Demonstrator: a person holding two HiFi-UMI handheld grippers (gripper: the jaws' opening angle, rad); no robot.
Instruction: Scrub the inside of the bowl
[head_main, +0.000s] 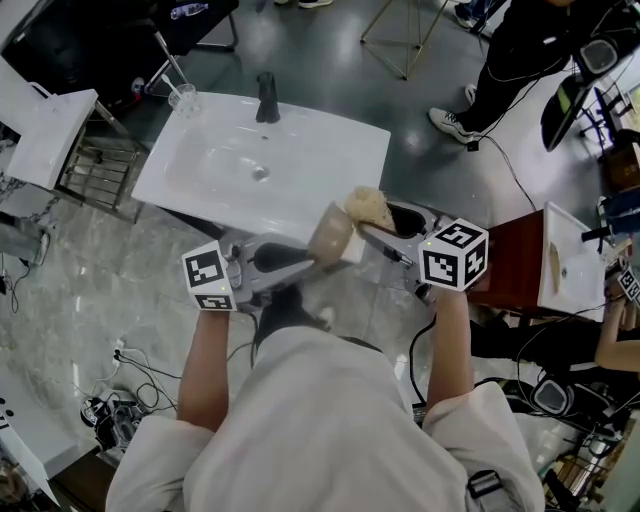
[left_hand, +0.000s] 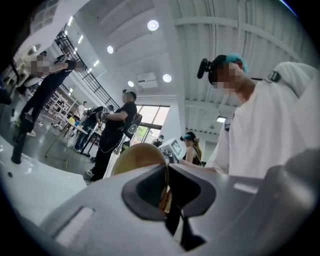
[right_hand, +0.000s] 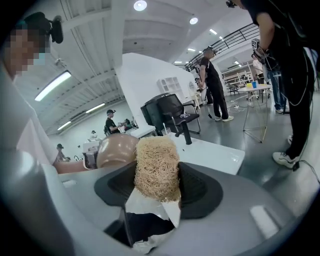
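In the head view my left gripper (head_main: 316, 254) is shut on the rim of a tan bowl (head_main: 330, 234), holding it on its side just in front of the white sink (head_main: 230, 190). My right gripper (head_main: 378, 232) is shut on a beige fibrous scrubber (head_main: 370, 208) that touches the bowl's upper edge. In the left gripper view the bowl (left_hand: 136, 158) has its thin rim pinched between the jaws of the left gripper (left_hand: 167, 194). In the right gripper view the scrubber (right_hand: 156, 167) fills the right gripper (right_hand: 157, 186), and the bowl (right_hand: 116, 150) sits just beyond it to the left.
A black faucet (head_main: 267, 97) and a clear glass (head_main: 184, 98) stand at the sink's far edge. A brown cabinet with a small basin (head_main: 568, 268) is at the right. A white stand (head_main: 50, 130) is on the left. A person in black (head_main: 530, 55) stands beyond.
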